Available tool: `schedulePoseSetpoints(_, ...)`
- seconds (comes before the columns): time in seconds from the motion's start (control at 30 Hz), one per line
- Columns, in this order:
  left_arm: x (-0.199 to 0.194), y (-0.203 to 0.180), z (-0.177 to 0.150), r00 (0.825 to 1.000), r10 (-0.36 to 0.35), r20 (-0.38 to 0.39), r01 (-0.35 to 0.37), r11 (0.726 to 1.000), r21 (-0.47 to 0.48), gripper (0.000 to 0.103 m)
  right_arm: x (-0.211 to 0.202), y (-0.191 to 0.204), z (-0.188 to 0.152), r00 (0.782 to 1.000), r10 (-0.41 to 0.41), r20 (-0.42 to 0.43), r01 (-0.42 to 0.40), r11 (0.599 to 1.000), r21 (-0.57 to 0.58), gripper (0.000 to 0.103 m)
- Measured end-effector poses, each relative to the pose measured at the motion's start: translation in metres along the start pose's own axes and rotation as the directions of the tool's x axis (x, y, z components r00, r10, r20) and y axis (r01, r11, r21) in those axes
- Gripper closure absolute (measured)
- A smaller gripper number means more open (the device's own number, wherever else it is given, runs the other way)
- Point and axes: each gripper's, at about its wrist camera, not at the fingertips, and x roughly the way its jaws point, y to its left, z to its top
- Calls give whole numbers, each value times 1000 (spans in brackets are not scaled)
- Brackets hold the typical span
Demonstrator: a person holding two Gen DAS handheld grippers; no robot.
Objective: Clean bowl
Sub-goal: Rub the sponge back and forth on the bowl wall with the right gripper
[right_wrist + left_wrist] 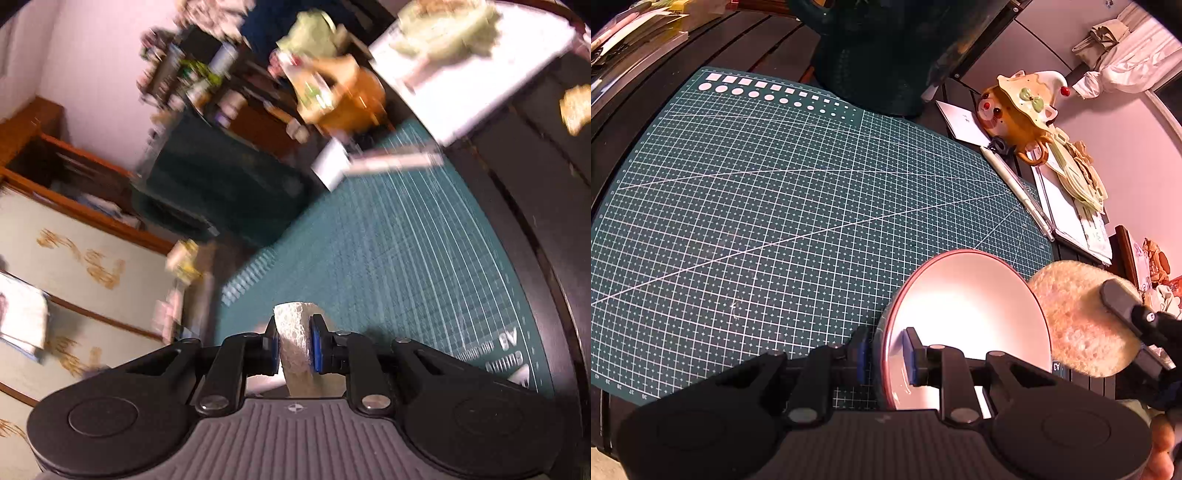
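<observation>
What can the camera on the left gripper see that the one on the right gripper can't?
Only the left view shows the bowl, tilted on edge with the left gripper clamped on its rim, and the right gripper from outside, holding the sponge beside the bowl.

Only the right view, which is blurred, shows the sponge edge-on between the right gripper's blue pads, plus wooden shelves along the wall.

Both show the green mat and the orange figurine.
</observation>
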Motion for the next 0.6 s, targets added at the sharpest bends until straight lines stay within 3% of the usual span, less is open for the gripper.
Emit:
schedulePoseSetpoints(0.17, -2, 3, 0, 1000, -3, -1, 3, 1000, -4, 82, 18, -7, -8, 996, -58, -70, 60, 998, 21, 86)
schedulePoseSetpoints(0.3, -2, 3, -1, 1000, -1, -1, 1, 1000, 1, 82, 1, -3, -1, 1000, 2, -4, -2, 1000, 30, 86)
schedulePoseSetpoints(0.5, -4, 3, 0, 1000, 0, -4, 0, 1000, 6, 83, 21, -12, -10, 995, -55, -83, 60, 997, 57, 86)
schedulePoseSetpoints(0.6, -3, 0, 0, 1000, 2, -4, -2, 1000, 9, 82, 4, -3, -2, 1000, 6, -17, -5, 999, 46, 86)
